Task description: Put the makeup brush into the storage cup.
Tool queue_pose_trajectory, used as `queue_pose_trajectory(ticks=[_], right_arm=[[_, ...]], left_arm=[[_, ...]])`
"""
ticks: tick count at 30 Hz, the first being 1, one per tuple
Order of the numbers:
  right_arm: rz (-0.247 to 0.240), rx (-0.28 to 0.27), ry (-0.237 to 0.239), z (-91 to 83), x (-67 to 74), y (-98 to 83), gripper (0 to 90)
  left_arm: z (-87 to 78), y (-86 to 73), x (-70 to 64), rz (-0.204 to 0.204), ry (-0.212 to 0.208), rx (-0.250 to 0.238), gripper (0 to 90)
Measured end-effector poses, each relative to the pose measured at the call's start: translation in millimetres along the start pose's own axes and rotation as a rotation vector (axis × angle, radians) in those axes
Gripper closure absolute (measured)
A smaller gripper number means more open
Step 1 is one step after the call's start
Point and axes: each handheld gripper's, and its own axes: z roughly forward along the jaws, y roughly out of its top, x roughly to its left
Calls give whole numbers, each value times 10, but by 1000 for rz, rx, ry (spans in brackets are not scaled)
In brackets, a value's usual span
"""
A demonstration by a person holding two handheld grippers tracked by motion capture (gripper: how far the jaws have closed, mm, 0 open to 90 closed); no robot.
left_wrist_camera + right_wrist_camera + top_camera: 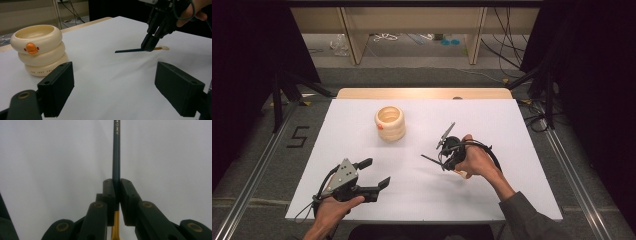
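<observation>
Gripping a thin, stiff, light pencil point(116, 152) near its mid-length in the closed right claw point(116, 192), left claw point(113, 82) resting open, cream holder point(390, 123) beyond.

The right gripper point(116, 195) has its two black jaws pressed together on a slim dark blue stick point(116, 152). The stick runs straight up from the jaws, its gold end point(115, 227) below them. A plain white table surface point(50, 157) lies behind.

cup point(40, 50): glossy plastic, perhaps | pencil point(116, 150): matt dark | table point(492, 125): matt white
</observation>
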Motion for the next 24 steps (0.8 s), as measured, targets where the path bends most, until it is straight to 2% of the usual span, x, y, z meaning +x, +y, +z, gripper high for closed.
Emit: queue_pose_trajectory(ticks=[9,17,24], right_arm=[[-62,-58,15,-142,120,-14,833],[-108,-71,30,-210,251,5,833],[-201,-67,45,-229,430,77,833]], left_arm=[[23,-15,-6,-6,-7,27,158],[68,-39,-24,-4,-39,59,159],[97,-51,-61,-3,-76,89,160]])
